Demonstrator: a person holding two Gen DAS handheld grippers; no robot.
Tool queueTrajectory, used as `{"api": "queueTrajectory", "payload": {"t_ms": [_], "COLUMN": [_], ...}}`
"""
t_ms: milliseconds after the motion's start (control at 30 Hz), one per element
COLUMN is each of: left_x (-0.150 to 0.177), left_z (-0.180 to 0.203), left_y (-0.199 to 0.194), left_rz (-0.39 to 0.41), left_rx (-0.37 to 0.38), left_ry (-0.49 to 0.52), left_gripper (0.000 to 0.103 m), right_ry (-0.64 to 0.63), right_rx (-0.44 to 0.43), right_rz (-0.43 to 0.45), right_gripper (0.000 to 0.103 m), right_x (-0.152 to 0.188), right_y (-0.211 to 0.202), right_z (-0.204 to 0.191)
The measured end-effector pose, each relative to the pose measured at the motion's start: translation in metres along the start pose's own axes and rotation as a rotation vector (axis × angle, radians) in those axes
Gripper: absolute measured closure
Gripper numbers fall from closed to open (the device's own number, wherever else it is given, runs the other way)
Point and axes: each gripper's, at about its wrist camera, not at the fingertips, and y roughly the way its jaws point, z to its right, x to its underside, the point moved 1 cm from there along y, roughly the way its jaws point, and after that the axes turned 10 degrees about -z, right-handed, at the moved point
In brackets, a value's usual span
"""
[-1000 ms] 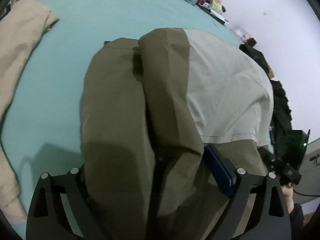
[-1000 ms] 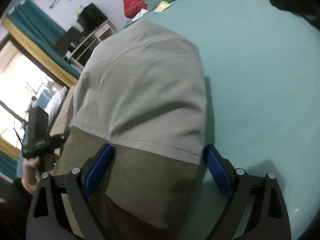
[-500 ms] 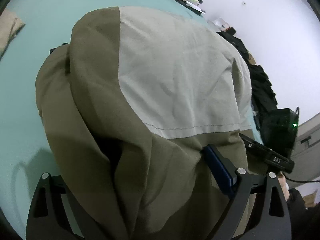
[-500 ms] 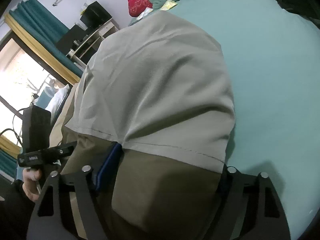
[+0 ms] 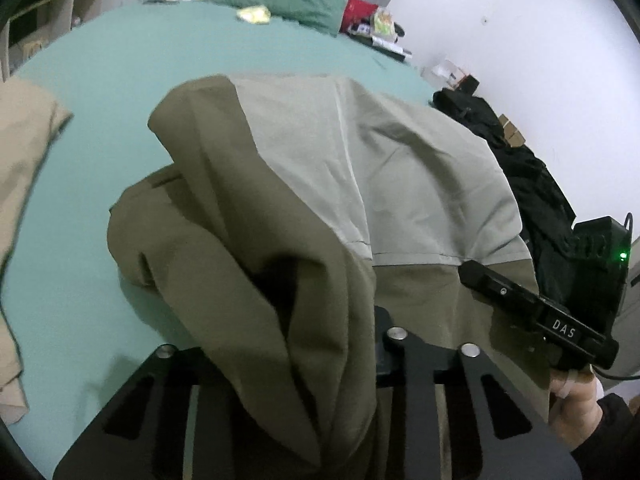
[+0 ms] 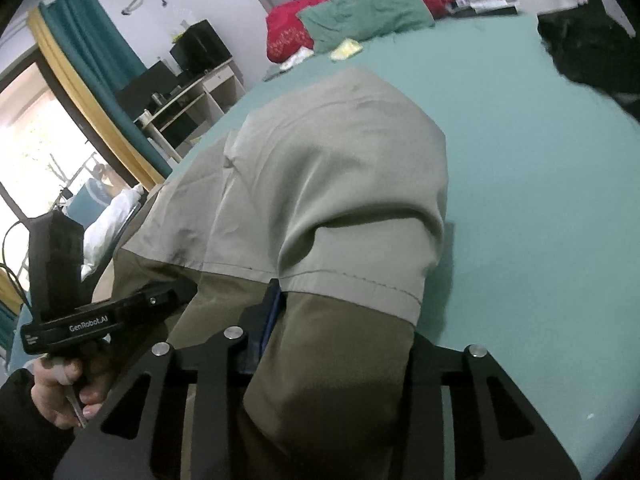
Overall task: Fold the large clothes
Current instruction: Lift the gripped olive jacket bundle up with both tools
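A large two-tone garment (image 5: 328,184), olive and pale grey, hangs from both grippers above the teal bed (image 5: 100,80). My left gripper (image 5: 320,340) is shut on its olive hem, and cloth drapes over the fingers and hides them. My right gripper (image 6: 340,320) is shut on the olive hem of the garment (image 6: 328,184) near the seam; only one blue pad (image 6: 272,312) shows. Each gripper appears in the other's view, the right gripper body (image 5: 536,308) and the left gripper body (image 6: 96,320).
A beige garment (image 5: 20,184) lies at the bed's left side. Black clothes (image 5: 520,168) are piled at the right edge, also in the right wrist view (image 6: 592,48). Green and red pillows (image 6: 360,16) lie at the head. Shelves (image 6: 188,96) and a window stand left.
Both grippers have closed on the olive hem and lifted it. The garment has risen off the bed and now hangs bunched between them.
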Motion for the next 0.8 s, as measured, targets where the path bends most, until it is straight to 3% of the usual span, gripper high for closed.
{"api": "queueTrajectory", "payload": {"t_ms": [133,500,800], "left_x": [-0.001,0.009,0.017], "left_z": [0.003,0.007,0.01], "left_y": [-0.015,-0.045,-0.077], "left_rz": [0.042,0.125,0.208], "left_rx": [0.012,0.055,-0.002], "left_ry": [0.01,-0.01,0.014], "left_gripper": [0.083,0.086,0.086], "right_ry": [-0.016,-0.056,-0.092], "right_rx": [0.018,0.008,-0.013], "right_rz": [0.031,0.114,0.183], "right_gripper": [0.07,0.073,0.073], "right_x": [-0.003,-0.012,-0.024], "right_y": [-0.01,-0.031,-0.044], "right_z": [-0.006,-0.024,-0.045]}}
